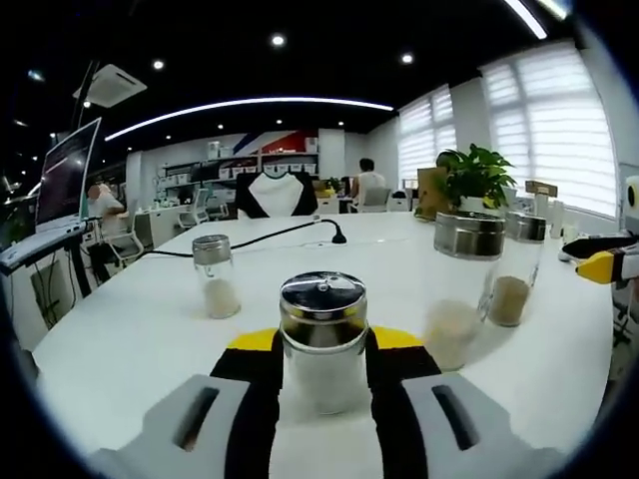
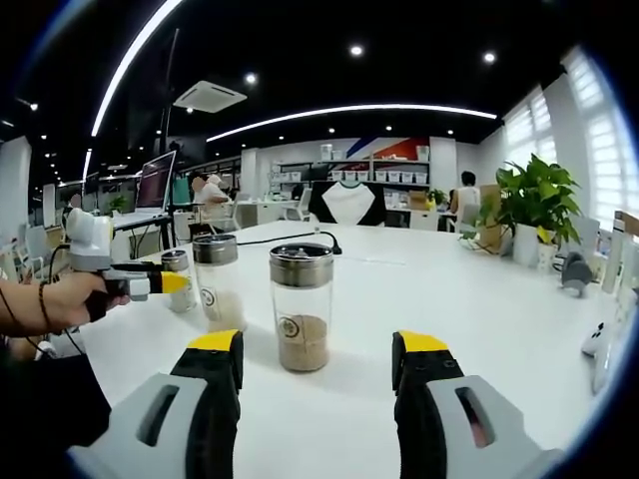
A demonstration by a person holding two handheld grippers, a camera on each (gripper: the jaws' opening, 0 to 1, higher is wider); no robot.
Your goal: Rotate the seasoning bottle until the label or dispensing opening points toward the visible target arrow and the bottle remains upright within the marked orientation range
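bottle: upright [image 1: 322,339], dead ahead between the left hand-held gripper [image 1: 321,374] jaws, clamped
right hand-held gripper [image 2: 315,364]: jaws apart, well short
table [image 1: 130,339]: no arrow seen

White table [image 1: 150,329], round-edged. Black cable [image 1: 270,237] lying across its far part, ending in a small upright plug. Potted plant [image 1: 474,178] at the far right edge of the table, near the blinds [image 1: 559,130]. Monitor [image 1: 65,175] on a stand to the left. Shelves [image 2: 374,172] along the back wall. Person [image 1: 367,185] seated far off, back turned. Ceiling unit [image 2: 210,97] and curved light strip [image 2: 349,110] overhead.
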